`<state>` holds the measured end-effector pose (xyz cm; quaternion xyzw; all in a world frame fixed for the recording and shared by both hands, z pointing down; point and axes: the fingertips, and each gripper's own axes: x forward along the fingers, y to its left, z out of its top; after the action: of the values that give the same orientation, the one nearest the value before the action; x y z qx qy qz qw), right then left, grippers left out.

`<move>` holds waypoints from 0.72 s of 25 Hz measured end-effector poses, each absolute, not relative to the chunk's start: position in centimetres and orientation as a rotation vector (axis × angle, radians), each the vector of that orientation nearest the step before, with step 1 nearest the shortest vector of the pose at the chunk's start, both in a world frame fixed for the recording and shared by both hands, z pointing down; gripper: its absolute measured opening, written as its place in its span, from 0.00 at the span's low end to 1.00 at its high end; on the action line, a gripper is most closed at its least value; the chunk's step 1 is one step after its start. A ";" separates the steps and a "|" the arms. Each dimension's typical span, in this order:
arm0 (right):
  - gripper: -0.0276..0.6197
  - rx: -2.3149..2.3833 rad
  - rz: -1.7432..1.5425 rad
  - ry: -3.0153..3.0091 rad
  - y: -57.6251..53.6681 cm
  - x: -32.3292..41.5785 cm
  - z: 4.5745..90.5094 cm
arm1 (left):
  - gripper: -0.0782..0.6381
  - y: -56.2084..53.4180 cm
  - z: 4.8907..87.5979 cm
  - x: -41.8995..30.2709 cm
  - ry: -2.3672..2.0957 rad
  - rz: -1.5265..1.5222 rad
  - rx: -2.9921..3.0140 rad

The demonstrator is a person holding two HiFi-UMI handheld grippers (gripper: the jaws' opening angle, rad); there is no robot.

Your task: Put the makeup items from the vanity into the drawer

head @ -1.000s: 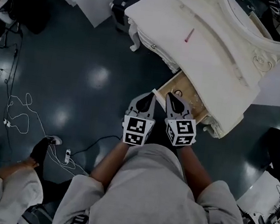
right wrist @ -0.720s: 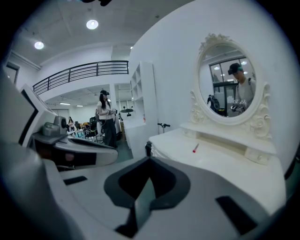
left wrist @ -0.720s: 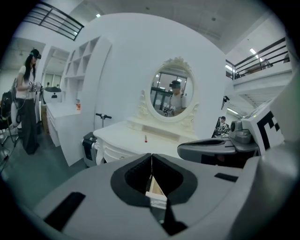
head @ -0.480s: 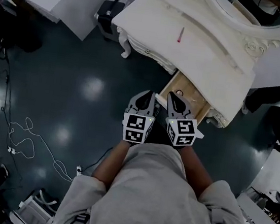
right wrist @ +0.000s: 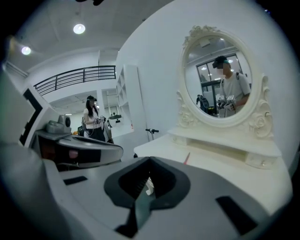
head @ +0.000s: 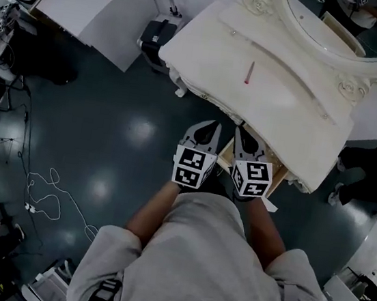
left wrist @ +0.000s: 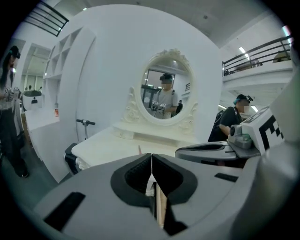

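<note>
the left claw (head: 212, 125) is pressed together with nothing between its pads, aimed at the front edge of the tabletop (head: 284, 104). i judge it idle, since it carries nothing. just right of it a strip of the drawer (head: 224, 156) shows below that edge, pulled out so things can be dropped in from above. further up lies the pink stick (head: 250, 72) (a lip or eye pencil, i would guess). it rests flat and alone on the tabletop, well apart from both claws. the right claw (head: 241, 130) is also closed on nothing and hangs over the drawer, beside its twin. behind the tabletop, to the right, stands the mirror (head: 343, 22). the stick is not yet in the drawer. reaching it calls for one claw to spread first, and being thin, it may roll.
</note>
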<state>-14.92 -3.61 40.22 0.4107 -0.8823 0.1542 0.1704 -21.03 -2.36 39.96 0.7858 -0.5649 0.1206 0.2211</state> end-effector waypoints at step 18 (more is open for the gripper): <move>0.07 1.498 0.642 -2.317 -12.7 -10.8 42.9 | 0.12 -15.8 43.9 -16.1 -1.185 0.591 2.353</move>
<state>-10.77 -12.72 42.94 0.5225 -0.8081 0.2240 0.1541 -16.08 -15.79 43.88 0.8503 -0.4282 0.2134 0.2190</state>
